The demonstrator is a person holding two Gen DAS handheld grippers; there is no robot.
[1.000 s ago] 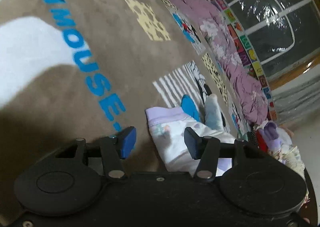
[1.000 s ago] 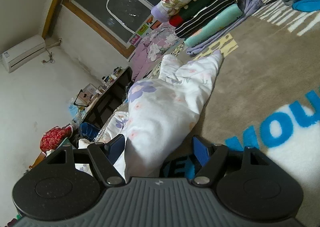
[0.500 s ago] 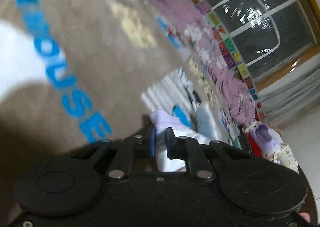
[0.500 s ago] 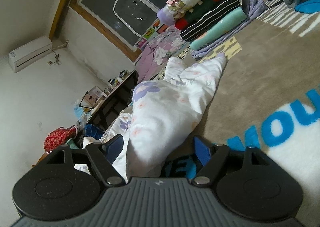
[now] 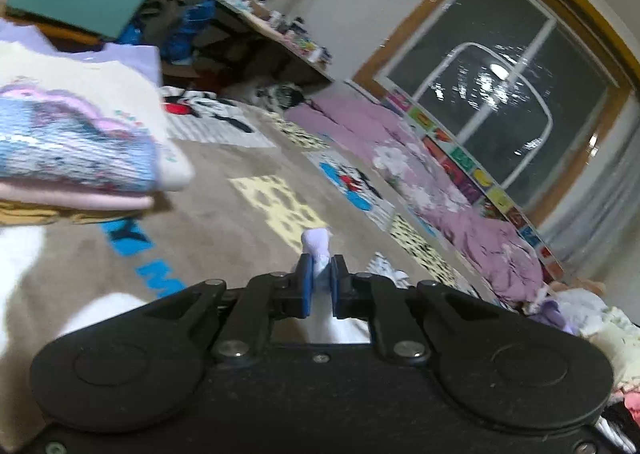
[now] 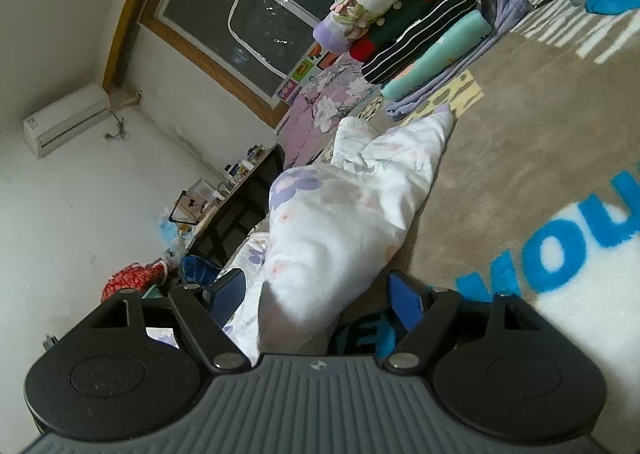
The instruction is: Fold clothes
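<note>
A beige carpet [image 5: 224, 222] with bright blue lettering and patterned squares fills most of both wrist views. In the left wrist view a dark window [image 5: 516, 82] with a wooden frame sits at two o'clock, and a rumpled purple floral quilt [image 5: 432, 182] runs along the wall beneath it. At nine o'clock in that view is a stack of folded clothes [image 5: 80, 146], its top piece cream with a pink and blue print. In the right wrist view a second pile of folded clothes [image 6: 416, 34], striped, red, teal and lilac, lies at one o'clock on the carpet.

The white floral garment [image 6: 340, 222] lies on the carpet, reaching from the centre of the right wrist view toward one o'clock, where its lilac cuff points at the pile.

The right gripper [image 6: 316, 294] stands wide open at six o'clock, its blue pads either side of the garment's near end. Whether the left pad touches the cloth is hard to tell; the right pad is clear of it.

The left gripper [image 5: 319, 280] is closed, its blue pads pinching a lilac-edged white bit of the garment, which pokes up between them just below the centre of the left wrist view.
</note>
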